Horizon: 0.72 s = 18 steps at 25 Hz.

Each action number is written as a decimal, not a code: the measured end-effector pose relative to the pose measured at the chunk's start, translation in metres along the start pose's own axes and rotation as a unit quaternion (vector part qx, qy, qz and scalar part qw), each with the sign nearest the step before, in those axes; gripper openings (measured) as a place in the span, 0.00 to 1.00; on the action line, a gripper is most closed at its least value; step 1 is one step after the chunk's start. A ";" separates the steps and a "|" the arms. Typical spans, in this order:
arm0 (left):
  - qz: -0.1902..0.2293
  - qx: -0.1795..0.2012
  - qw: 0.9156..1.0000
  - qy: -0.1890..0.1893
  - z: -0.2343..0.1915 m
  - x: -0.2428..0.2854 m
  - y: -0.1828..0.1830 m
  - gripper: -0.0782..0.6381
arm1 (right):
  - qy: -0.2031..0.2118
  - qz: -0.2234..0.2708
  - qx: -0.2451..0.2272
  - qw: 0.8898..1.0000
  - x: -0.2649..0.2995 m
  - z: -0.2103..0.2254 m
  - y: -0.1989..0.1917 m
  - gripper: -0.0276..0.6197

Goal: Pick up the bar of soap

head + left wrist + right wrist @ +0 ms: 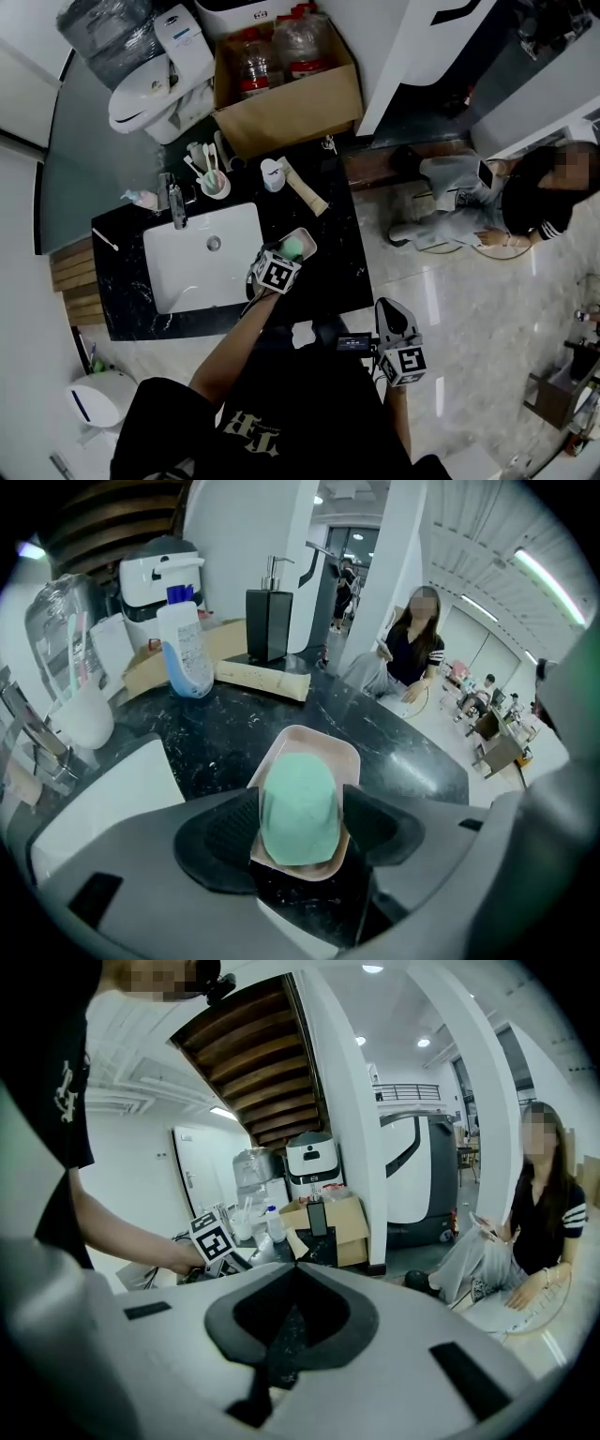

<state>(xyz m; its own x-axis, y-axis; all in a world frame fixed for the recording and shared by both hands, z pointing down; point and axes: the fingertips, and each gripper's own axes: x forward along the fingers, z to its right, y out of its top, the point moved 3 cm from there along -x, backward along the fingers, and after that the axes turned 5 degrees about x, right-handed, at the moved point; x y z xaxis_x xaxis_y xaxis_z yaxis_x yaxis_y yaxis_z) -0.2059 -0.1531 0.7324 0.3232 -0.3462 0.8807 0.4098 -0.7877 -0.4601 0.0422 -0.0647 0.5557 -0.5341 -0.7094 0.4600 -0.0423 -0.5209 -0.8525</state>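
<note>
A mint-green bar of soap (292, 247) (300, 806) lies in a pale pink soap dish (307, 233) (322, 738) on the black marble counter (319, 272), right of the sink. My left gripper (282, 255) (302, 827) points steeply down over the dish, open. One black pad (223, 834) stands on each side of the soap and dish, and neither presses on the soap. My right gripper (387, 311) (295, 1269) hangs off the counter's front right corner, away from the soap. Its tips meet and hold nothing.
A white sink (202, 253) with a faucet (175, 202) lies left of the dish. Behind it stand a toothbrush cup (216, 183), a blue-capped bottle (183, 653), a black pump dispenser (268, 621) and a pale roll (262, 679). A cardboard box (286, 89) sits beyond. A person (497, 202) sits at right.
</note>
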 end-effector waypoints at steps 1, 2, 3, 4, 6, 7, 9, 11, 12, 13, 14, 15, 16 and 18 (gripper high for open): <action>-0.009 -0.003 1.000 0.000 -0.002 0.002 -0.001 0.48 | 0.001 0.001 0.000 1.000 0.001 0.001 0.000 0.06; -0.016 -0.006 1.000 -0.001 -0.003 0.002 -0.001 0.48 | 0.003 0.002 -0.001 1.000 0.001 0.001 -0.001 0.06; -0.022 -0.010 1.000 -0.002 -0.005 0.001 0.000 0.48 | 0.004 0.003 -0.002 1.000 0.002 0.002 -0.001 0.06; -0.026 -0.012 1.000 -0.004 -0.005 0.002 0.001 0.48 | 0.003 0.003 0.000 1.000 0.002 0.003 0.000 0.06; -0.039 -0.007 0.999 -0.012 -0.004 0.005 0.003 0.48 | -0.003 0.001 0.006 1.000 0.001 0.005 0.001 0.06; -0.049 -0.002 0.999 -0.015 -0.004 0.007 0.003 0.48 | -0.005 -0.001 0.009 1.000 0.000 0.005 0.001 0.06; -0.076 0.012 0.997 -0.023 -0.004 0.007 0.003 0.48 | -0.005 0.000 0.008 1.000 0.000 0.007 0.000 0.06; -0.094 0.028 0.995 -0.027 -0.005 0.004 0.006 0.48 | -0.003 0.004 0.004 1.000 0.002 0.008 0.000 0.06; -0.097 0.037 0.994 -0.025 -0.007 0.003 0.008 0.48 | -0.004 0.004 0.004 1.000 0.003 0.009 0.001 0.06; -0.099 0.045 0.994 -0.024 -0.007 0.004 0.010 0.48 | -0.005 0.003 0.005 1.000 0.003 0.010 0.002 0.06; -0.103 0.050 0.993 -0.024 -0.006 0.004 0.010 0.48 | -0.007 0.002 0.007 1.000 0.002 0.011 0.002 0.06; -0.110 0.054 0.992 -0.024 -0.005 0.005 0.009 0.48 | -0.009 0.002 0.009 1.000 0.002 0.011 0.001 0.06; -0.117 0.057 0.991 -0.025 -0.004 0.005 0.008 0.48 | -0.010 0.004 0.010 1.000 0.001 0.012 0.002 0.06; -0.128 0.065 0.989 -0.031 -0.001 0.008 0.010 0.48 | -0.012 0.008 0.009 1.000 0.002 0.014 0.004 0.06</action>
<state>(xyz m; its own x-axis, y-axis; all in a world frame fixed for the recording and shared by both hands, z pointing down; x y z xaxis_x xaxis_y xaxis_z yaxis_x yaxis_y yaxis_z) -0.2000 -0.1642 0.7347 0.2446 -0.1081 0.9636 0.5895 -0.7724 -0.2363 0.0531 -0.0748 0.5569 -0.5141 -0.7289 0.4521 -0.0180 -0.5178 -0.8553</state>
